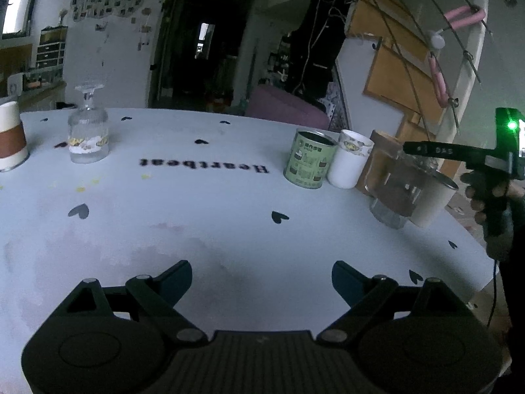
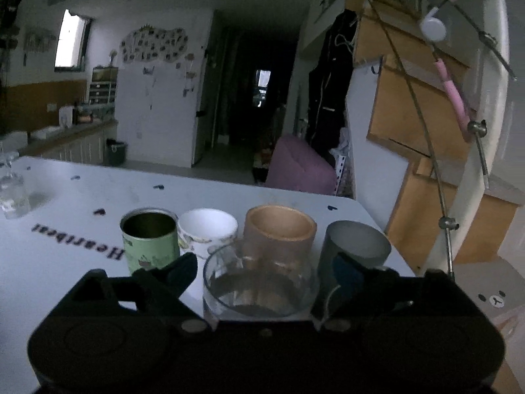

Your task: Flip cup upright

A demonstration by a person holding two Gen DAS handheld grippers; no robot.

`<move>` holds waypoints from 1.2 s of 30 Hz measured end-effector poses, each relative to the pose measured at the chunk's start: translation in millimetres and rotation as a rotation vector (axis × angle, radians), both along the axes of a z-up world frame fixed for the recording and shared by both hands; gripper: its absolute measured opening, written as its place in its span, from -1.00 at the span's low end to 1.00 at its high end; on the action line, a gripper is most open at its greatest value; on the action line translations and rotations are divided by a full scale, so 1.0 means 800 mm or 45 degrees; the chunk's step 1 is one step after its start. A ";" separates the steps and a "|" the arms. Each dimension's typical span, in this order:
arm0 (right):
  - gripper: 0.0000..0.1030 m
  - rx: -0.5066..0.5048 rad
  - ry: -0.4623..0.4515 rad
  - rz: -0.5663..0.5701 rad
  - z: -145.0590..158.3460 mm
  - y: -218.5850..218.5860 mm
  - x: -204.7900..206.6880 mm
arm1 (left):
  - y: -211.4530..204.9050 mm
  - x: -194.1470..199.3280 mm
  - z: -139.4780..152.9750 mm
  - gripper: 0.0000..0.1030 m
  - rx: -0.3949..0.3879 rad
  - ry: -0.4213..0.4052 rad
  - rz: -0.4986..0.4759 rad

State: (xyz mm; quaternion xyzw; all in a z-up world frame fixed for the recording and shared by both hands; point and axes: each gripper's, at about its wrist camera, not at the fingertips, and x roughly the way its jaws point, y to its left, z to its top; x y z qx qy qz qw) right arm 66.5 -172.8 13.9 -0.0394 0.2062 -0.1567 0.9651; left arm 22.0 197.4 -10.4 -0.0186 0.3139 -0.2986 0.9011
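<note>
A clear glass cup [image 2: 259,282] stands upright, mouth up, between the jaws of my right gripper [image 2: 265,272], which are open on either side of it. It also shows in the left wrist view [image 1: 392,190], under the right gripper's hand-held body [image 1: 485,161]. An upside-down stemmed glass [image 1: 88,131] stands at the table's far left; it shows faintly in the right wrist view [image 2: 11,190]. My left gripper [image 1: 262,279] is open and empty above the bare white table [image 1: 197,223].
A green tin [image 2: 151,239], a white cup [image 2: 207,233], a wooden cup [image 2: 280,233] and a grey cup [image 2: 356,246] stand upright in a row near the table's right edge. A white-and-brown cup [image 1: 10,134] stands at the far left. A staircase is beyond the right edge.
</note>
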 end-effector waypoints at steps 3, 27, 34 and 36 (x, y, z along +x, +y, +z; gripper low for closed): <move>0.79 0.044 -0.032 -0.016 0.006 0.004 -0.017 | -0.007 0.000 0.005 0.79 0.018 -0.029 0.004; 0.92 0.143 -0.148 -0.152 -0.025 0.082 -0.172 | -0.065 -0.021 0.034 0.93 0.068 -0.246 0.009; 1.00 0.112 -0.159 -0.155 -0.030 0.101 -0.187 | -0.066 -0.032 0.033 1.00 0.086 -0.265 0.031; 1.00 0.121 -0.158 -0.153 -0.031 0.103 -0.190 | -0.066 -0.034 0.033 1.00 0.093 -0.266 0.036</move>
